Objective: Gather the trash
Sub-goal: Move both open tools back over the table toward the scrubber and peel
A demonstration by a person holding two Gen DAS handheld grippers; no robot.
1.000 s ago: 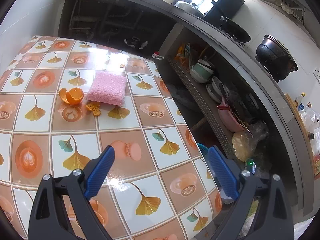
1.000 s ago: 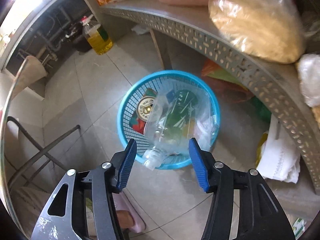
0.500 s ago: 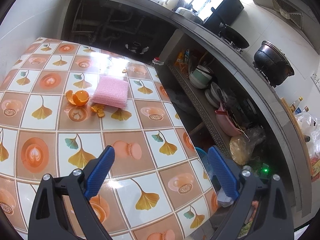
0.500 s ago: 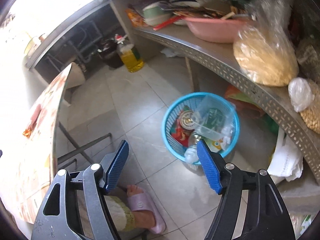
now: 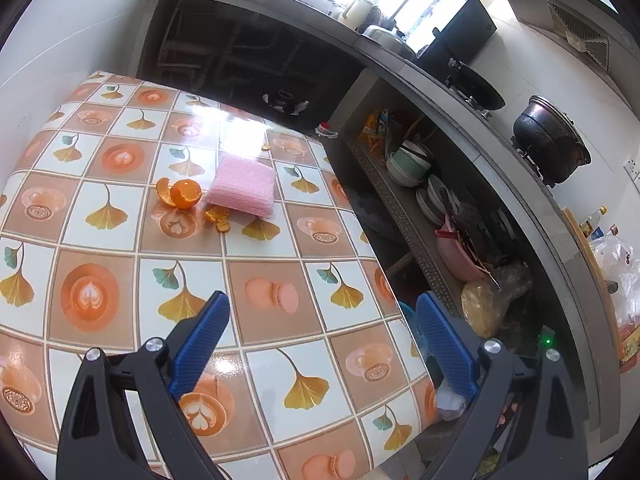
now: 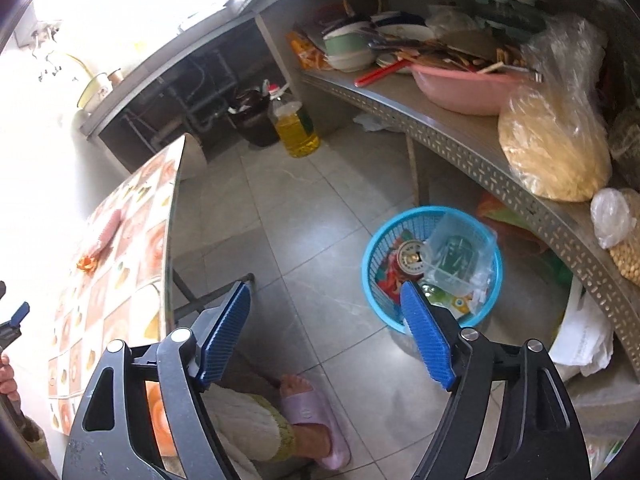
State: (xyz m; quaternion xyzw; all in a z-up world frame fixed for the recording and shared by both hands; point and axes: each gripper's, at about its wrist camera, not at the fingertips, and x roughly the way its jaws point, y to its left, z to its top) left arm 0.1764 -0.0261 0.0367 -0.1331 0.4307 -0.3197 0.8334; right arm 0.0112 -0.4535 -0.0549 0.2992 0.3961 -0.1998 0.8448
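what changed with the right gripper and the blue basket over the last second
The right gripper, open and empty, has pulled up and back from the blue basket, which now sits lower right with the plastic bottle inside. The left gripper stays open over the table; orange peels unmoved.

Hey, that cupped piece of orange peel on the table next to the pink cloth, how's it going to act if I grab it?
The cupped orange peel is a hollow shell, so it is probably light and may fold or crack under the left gripper. Sitting on its rounded side, it could rock or skid on the glossy patterned tabletop.
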